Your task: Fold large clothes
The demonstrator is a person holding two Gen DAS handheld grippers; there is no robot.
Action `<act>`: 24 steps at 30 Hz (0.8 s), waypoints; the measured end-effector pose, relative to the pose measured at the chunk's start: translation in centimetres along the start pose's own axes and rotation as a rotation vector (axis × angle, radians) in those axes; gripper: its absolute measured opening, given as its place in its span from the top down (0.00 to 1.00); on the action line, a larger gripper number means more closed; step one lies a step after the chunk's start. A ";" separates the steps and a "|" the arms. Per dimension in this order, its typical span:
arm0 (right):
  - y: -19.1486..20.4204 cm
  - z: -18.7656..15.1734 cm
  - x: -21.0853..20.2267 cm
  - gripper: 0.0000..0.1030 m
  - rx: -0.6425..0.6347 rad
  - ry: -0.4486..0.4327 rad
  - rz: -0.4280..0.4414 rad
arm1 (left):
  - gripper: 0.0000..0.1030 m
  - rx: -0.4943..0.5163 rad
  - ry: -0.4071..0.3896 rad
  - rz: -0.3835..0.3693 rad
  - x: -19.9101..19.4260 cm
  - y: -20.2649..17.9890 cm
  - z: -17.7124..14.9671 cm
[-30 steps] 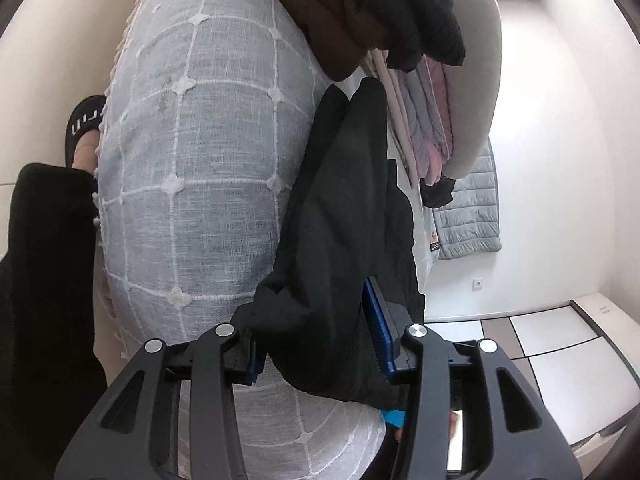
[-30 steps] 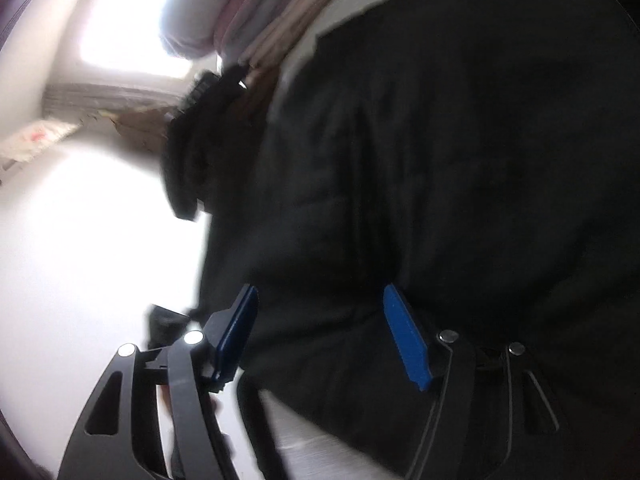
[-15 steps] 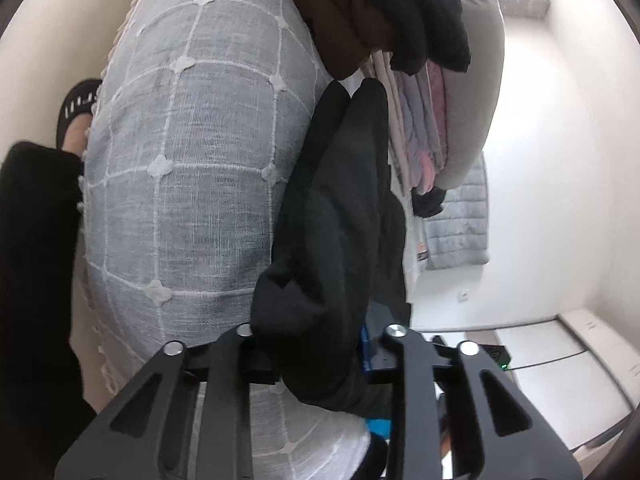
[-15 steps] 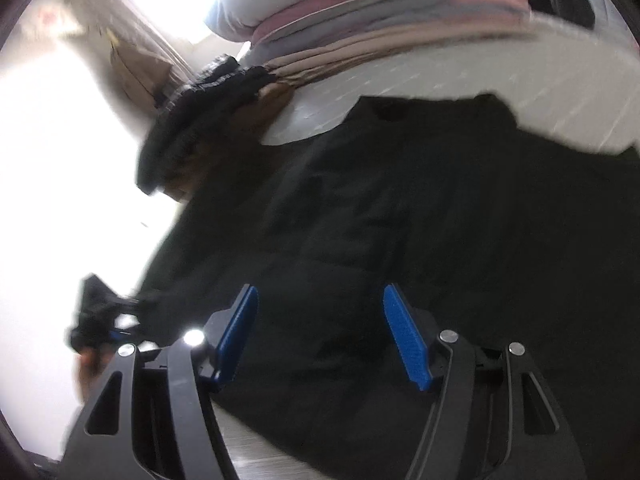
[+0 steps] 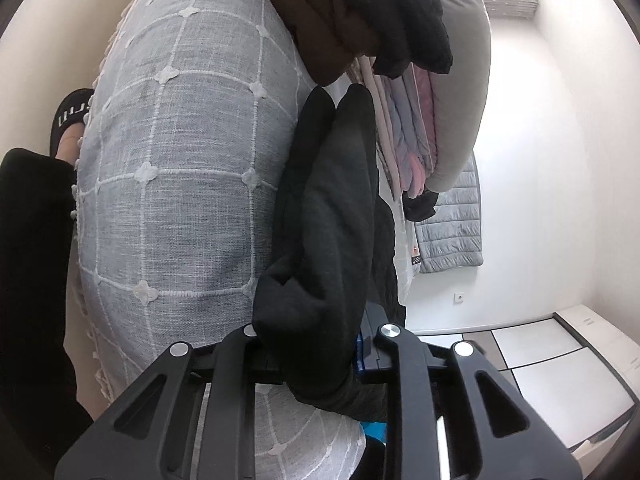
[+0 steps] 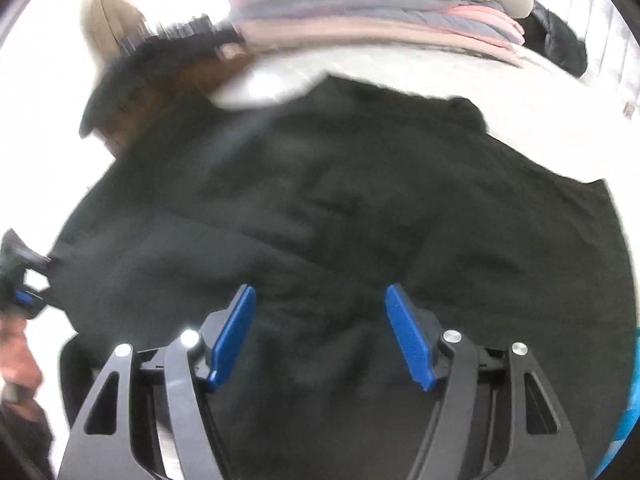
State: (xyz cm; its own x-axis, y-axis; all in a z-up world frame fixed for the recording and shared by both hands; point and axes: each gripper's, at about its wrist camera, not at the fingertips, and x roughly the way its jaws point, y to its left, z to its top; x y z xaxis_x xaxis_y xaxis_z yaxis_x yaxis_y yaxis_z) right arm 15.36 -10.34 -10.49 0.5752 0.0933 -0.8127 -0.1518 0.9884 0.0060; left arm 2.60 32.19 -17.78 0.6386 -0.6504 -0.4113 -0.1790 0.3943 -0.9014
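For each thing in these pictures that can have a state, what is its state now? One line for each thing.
left gripper: shut on a bunched edge of the black garment.
right gripper: open, above the garment, nothing between its pads.
black garment: spread out on the bed, one edge lifted.
stack of clothes: folded, piled behind the garment.
grey checked bedcover: spread over the bed.

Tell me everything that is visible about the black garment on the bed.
The black garment looks like soft, thick, matte fabric, wrinkled and not yet folded flat. It lies spread over the grey checked bedcover, below a stack of folded clothes. One bunched edge is clamped in the left gripper. The right gripper hovers over its middle with jaws open, holding nothing.
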 end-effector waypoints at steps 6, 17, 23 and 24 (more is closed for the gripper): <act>-0.3 0.0 0.6 0.32 -0.056 0.020 -0.135 | 0.80 0.020 -0.004 0.004 0.1 -0.6 0.0; -0.8 -1.0 -1.7 0.16 -0.094 -0.030 -0.195 | 0.81 0.171 -0.040 0.001 0.0 -6.6 -0.4; -1.2 -1.6 -0.3 0.12 -0.104 0.023 -0.188 | 0.82 0.310 -0.033 -0.034 1.2 -12.6 -1.7; -1.9 -1.3 -0.6 0.12 -0.075 0.025 -0.142 | 0.82 0.340 -0.026 -0.040 1.6 -13.8 -2.1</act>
State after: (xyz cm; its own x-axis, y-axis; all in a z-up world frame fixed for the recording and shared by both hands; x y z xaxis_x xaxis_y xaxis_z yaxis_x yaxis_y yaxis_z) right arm 14.25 -12.46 -10.80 0.5751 -0.0506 -0.8165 -0.1308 0.9796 -0.1528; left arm 4.54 24.33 -6.26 0.6598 -0.6546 -0.3691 0.1033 0.5655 -0.8182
